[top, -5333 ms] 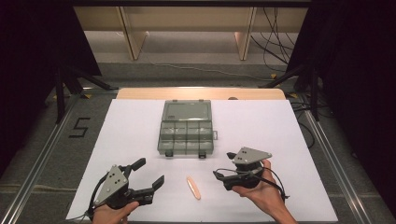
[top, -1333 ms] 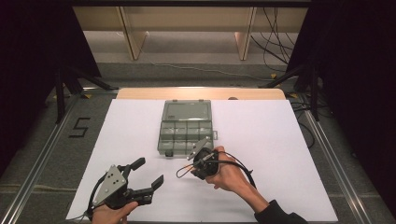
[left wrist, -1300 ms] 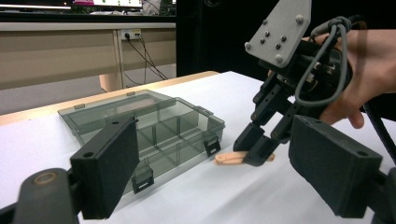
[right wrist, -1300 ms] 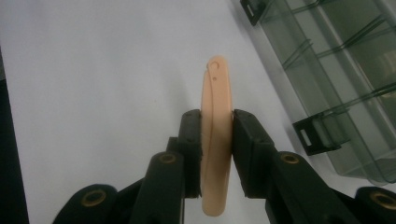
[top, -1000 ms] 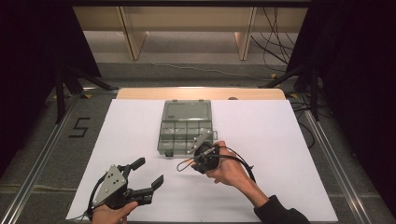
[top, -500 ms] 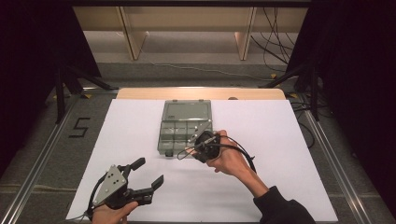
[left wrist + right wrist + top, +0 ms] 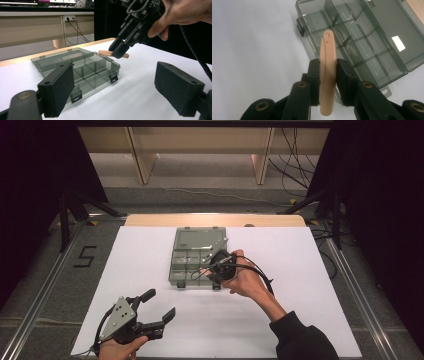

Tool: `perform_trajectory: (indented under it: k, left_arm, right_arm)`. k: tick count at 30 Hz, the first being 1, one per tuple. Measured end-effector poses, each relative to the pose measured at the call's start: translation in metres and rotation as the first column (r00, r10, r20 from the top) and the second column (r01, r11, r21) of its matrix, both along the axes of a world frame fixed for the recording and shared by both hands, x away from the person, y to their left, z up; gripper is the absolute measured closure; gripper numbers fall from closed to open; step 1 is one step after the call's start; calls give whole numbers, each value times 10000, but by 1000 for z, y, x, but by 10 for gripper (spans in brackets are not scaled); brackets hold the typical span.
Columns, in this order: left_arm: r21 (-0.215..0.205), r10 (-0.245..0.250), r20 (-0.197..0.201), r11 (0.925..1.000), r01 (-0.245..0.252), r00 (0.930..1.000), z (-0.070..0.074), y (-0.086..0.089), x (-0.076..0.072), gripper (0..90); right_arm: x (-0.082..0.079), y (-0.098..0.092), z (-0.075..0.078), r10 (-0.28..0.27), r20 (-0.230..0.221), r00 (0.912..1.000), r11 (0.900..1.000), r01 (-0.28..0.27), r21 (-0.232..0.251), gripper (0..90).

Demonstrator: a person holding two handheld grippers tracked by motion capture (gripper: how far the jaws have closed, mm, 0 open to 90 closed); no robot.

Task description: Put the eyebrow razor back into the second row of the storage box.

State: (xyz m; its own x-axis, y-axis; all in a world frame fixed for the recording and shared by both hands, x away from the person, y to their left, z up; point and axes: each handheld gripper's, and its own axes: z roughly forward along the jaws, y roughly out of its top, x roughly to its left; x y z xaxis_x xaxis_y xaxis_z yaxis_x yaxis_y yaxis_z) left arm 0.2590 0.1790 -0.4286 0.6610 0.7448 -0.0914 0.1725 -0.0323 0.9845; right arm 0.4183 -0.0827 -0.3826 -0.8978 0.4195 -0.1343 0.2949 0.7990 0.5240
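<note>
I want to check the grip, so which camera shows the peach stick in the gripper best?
The right gripper view: the peach stick stands large, clamped between the right gripper jaws above the organizer box. The left gripper view shows it smaller, from the side. In the high view it is too small to make out.

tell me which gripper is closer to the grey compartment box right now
Right. The right gripper hangs over the near edge of the compartment box, shut on a peach stick. The left gripper sits open near the table's front left, well short of the box.
</note>
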Motion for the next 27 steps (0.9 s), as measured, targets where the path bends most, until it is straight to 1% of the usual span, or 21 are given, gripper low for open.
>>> perform_trajectory:
  k: [2,4,5,6,8,10,17,18,20,26,27]
  left_arm:
    - [1,0,0,10000,0,10000,0,0,0,160]
    - [12,-3,-1,10000,3,10000,0,0,0,160]
    - [-551,-234,-456,9983,209,9987,-1,-4,-2,160]
    - [-734,-293,-486,9970,257,9984,-2,-5,-2,160]
    - [-661,-318,-475,9974,286,9984,-1,-5,-2,160]
    - [-680,-320,-470,9973,288,9984,-1,-5,-2,160]
    - [-662,-324,-474,9974,292,9984,-1,-5,-2,160]
    - [-736,-358,-425,9968,326,9985,-2,-5,-1,160]
    - [-660,-314,-484,9974,282,9983,-1,-5,-2,160]
    - [-656,-329,-477,9974,297,9983,-1,-5,-2,160]
    - [-720,-370,-430,9968,338,9984,-2,-5,-1,160]
  right_arm:
    - [3,0,0,-4,-12,10000,10000,4,-26,743]
    - [7,0,0,-54,70,10000,10000,55,-43,742]
    - [9,0,0,-38,50,10000,10000,38,-44,742]
    - [11,0,0,-28,41,10000,10000,28,-63,743]
    - [14,2,-1,-56,69,10000,9999,57,-95,742]
    - [17,3,-2,-56,-8,10000,9999,56,-108,742]
    - [27,5,-6,-46,88,10000,9997,48,-229,742]
    - [28,6,-7,-75,78,9999,9997,77,-238,743]
    - [30,8,-7,-51,95,9999,9994,54,-328,743]
    - [37,12,-10,98,158,9998,9989,-90,-470,742]
    - [38,13,-11,92,150,9998,9986,-84,-516,743]
